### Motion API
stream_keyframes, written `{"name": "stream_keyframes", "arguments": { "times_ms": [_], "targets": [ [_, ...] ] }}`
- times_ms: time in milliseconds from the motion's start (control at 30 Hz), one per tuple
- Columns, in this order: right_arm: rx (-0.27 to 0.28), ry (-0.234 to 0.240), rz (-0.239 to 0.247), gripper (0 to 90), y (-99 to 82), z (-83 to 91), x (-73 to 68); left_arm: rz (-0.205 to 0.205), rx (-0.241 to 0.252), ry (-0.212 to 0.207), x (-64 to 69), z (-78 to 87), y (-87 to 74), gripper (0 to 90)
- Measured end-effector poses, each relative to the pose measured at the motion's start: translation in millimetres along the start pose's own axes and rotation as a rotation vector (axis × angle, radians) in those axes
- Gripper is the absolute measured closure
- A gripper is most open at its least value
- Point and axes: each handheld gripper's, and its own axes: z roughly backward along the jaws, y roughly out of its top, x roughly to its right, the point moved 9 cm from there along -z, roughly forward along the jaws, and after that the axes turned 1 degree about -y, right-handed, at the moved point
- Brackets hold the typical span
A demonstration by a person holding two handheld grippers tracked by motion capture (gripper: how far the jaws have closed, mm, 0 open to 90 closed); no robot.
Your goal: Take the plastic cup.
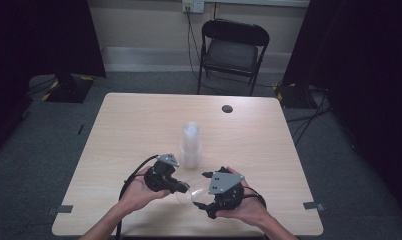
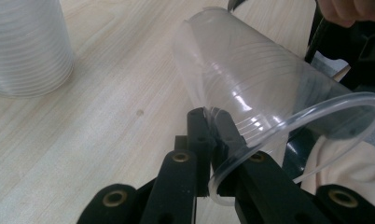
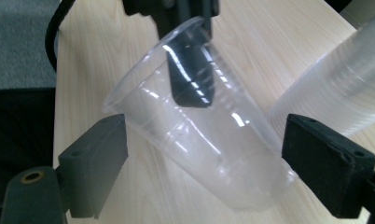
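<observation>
A clear plastic cup (image 2: 251,79) lies tilted on its side just above the wooden table (image 1: 139,125). My left gripper (image 2: 212,128) is shut on the cup's rim, one jaw inside the mouth and one outside. In the high view the left gripper (image 1: 181,188) and the cup (image 1: 189,195) sit near the front edge. My right gripper (image 3: 204,163) is open, with its two jaws standing on either side of the cup (image 3: 199,135) without touching it. In the high view the right gripper (image 1: 204,205) sits just right of the cup.
A tall stack of clear cups (image 1: 191,145) stands upright at the table's middle, just behind both grippers, and shows as a stack (image 2: 27,46) in the left gripper view. A black folding chair (image 1: 231,50) stands beyond the far edge. A dark round hole (image 1: 227,108) marks the table's far side.
</observation>
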Motion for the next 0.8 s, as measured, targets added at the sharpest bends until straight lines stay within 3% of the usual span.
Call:
{"name": "stream_keyframes", "arguments": {
  "times_ms": [267, 367, 467, 500, 533, 600, 633, 733, 800],
  "targets": [
    [-0.032, -0.028, 0.084, 13.2, -2.2, -9.9, -6.4, 0.022, -0.068, 0.003, -1.6, -4.7, 3.2, 87.9],
    [-0.046, -0.053, 0.113, 13.2, -3.1, -12.8, -6.8, 0.034, -0.067, -0.029, 1.6, -8.5, 7.9, 87.9],
    [-0.059, -0.07, 0.143, 13.1, -4.1, -16.2, -7.4, 0.019, -0.093, -0.009, 5.0, -11.7, 10.3, 87.7],
    [-0.062, -0.067, 0.15, 13.3, -4.5, -17.1, -8.3, -0.006, -0.086, -0.01, 6.6, -13.2, 11.5, 87.5],
    [-0.067, -0.067, 0.148, 13.3, -5.0, -18.1, -9.2, -0.013, -0.098, 0.008, 8.2, -13.7, 11.5, 87.4],
    [-0.075, -0.059, 0.152, 13.7, -6.6, -19.5, -11.1, -0.003, -0.086, 0.003, 13.0, -15.6, 13.3, 87.2],
    [-0.072, -0.066, 0.152, 14.0, -6.8, -20.1, -11.9, 0.003, -0.077, -0.019, 14.4, -17.4, 14.5, 87.0],
    [-0.058, -0.077, 0.162, 15.1, -7.2, -20.4, -12.7, 0.008, -0.095, 0.001, 12.0, -17.5, 14.0, 86.7],
    [-0.044, -0.083, 0.158, 15.8, -6.4, -21.0, -13.2, 0.034, -0.097, -0.016, 11.0, -19.7, 13.9, 86.7]
  ]
}}
